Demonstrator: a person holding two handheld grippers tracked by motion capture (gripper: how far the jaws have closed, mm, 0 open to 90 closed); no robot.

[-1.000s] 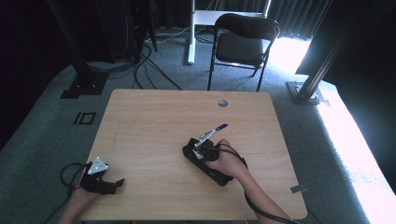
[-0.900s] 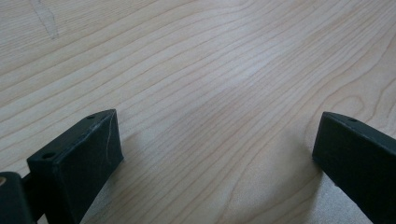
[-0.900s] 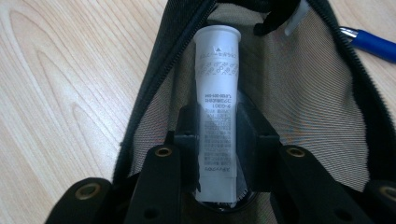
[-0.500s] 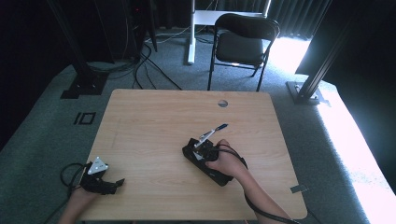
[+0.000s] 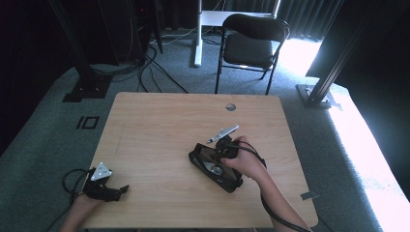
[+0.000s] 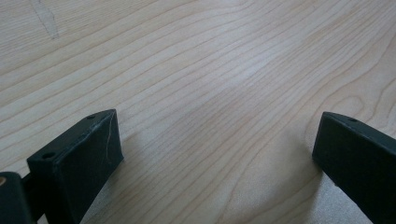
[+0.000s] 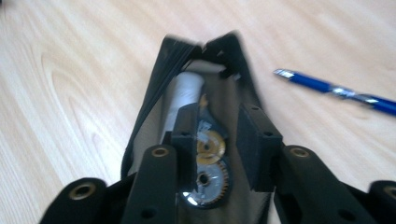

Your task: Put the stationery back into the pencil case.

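A black pouch (image 5: pixel 199 157) lies open on the wooden table (image 5: pixel 164 125), right of centre. My right gripper (image 5: pixel 224 149) reaches into its mouth. In the right gripper view the jaws of the right gripper (image 7: pixel 218 115) stand a little apart inside the pouch (image 7: pixel 154 93), above a gold toothed disc (image 7: pixel 208 145) and a silver one (image 7: pixel 205 181). A white cylinder (image 7: pixel 185 92) lies deeper in the pouch. A blue pen (image 7: pixel 336 91) rests on the table beside it, just beyond the pouch (image 5: pixel 222 133). My left gripper (image 5: pixel 117 190) rests near the front left corner, jaws wide open over bare wood (image 6: pixel 215 135).
A round cable hole (image 5: pixel 230 107) sits near the table's far edge. A black folding chair (image 5: pixel 251 43) stands on the carpet beyond the table. Black stands and cables are on the floor at the back left and right.
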